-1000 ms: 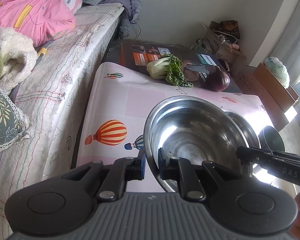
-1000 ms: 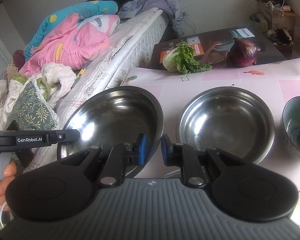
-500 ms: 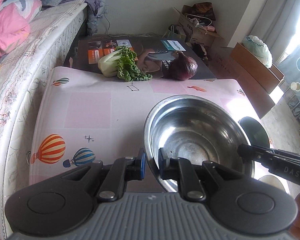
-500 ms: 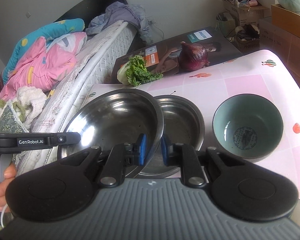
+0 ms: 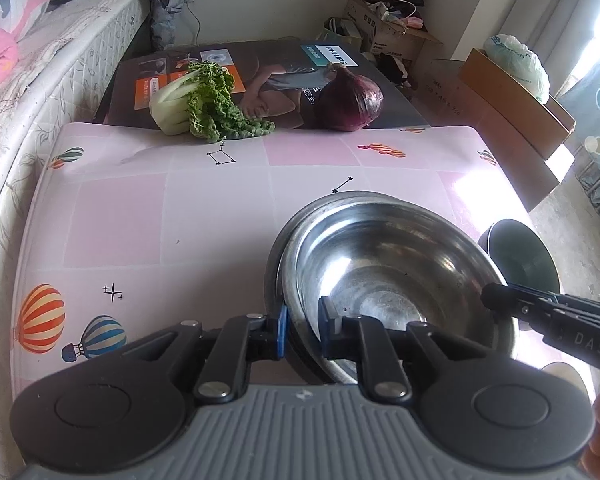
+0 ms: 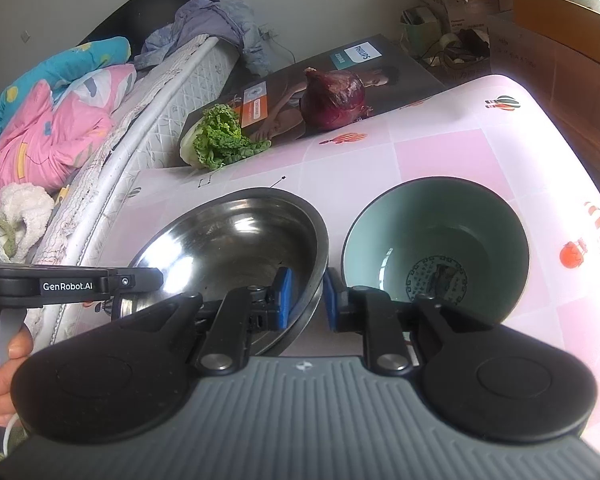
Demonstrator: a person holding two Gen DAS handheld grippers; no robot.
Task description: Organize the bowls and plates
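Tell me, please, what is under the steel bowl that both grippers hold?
Under the held steel bowl a second steel bowl's rim shows at its left edge: they are nested. The rest of the lower bowl, and the tablecloth beneath, are covered.

Steel bowl [image 5: 396, 272]: polished metal, mirror-bright, with faint scuffs on the inner wall; a second steel rim [image 5: 274, 264] shows beneath it. Ceramic bowl [image 6: 436, 248]: glazed, glossy, pale green inside. Counter [image 5: 180, 208]: covered by a smooth, slightly shiny printed sheet. Left claw [image 5: 303, 330] and right claw [image 6: 307, 294]: matt black plastic arms, blue pads [image 6: 285, 292], bright metal rivets, ribbed grey body. Mattress [image 5: 40, 92]: quilted cloth. Box [image 5: 284, 72]: glossy printed card.
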